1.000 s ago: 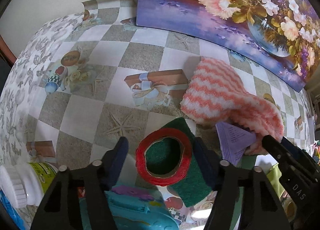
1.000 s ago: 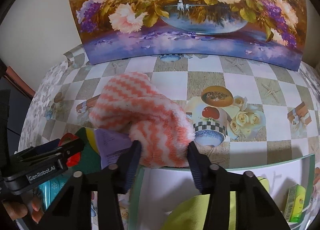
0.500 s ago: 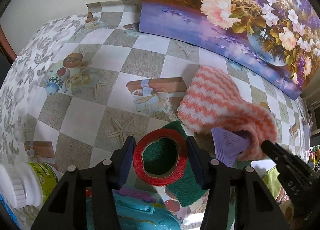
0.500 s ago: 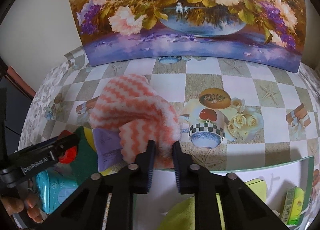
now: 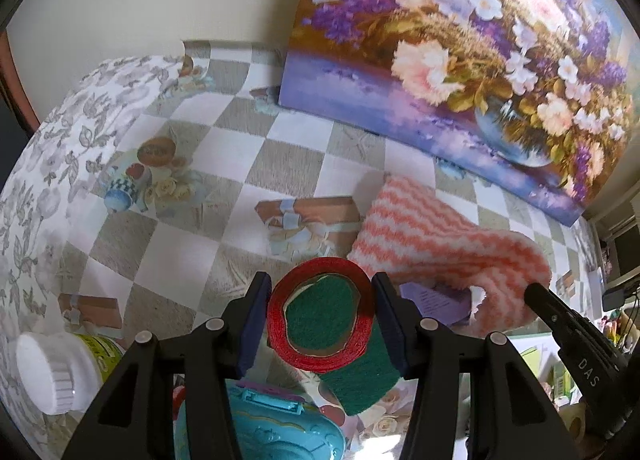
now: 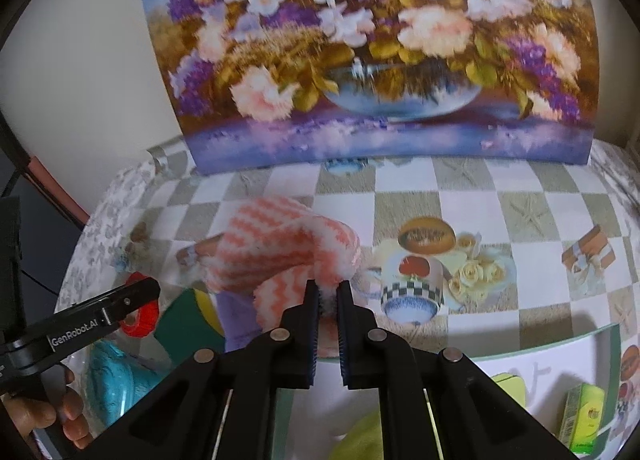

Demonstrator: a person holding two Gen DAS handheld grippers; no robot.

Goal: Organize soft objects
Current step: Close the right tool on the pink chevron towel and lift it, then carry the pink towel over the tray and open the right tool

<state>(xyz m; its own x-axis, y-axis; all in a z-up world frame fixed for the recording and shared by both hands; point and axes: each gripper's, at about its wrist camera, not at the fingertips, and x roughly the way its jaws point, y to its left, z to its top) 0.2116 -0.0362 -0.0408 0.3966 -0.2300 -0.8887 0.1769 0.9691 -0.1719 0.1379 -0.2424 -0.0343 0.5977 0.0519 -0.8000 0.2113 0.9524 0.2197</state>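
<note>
My right gripper [image 6: 329, 302] pinched nearly shut on near edge of fluffy pink-and-white zigzag cloth [image 6: 280, 252]; cloth's bulk trails away up-left from jaws, long axis toward my left side. White green-rimmed bin [image 6: 560, 344] sits below right (likely drop spot). My left gripper [image 5: 320, 320] clamps red tape roll [image 5: 320, 320] half-wide, above green scouring pad [image 5: 360, 380].

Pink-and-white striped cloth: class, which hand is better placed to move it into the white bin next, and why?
Right. The right gripper is already shut on the striped cloth, directly above the white bin. The left gripper is occupied, clamped on the red tape roll.
</note>
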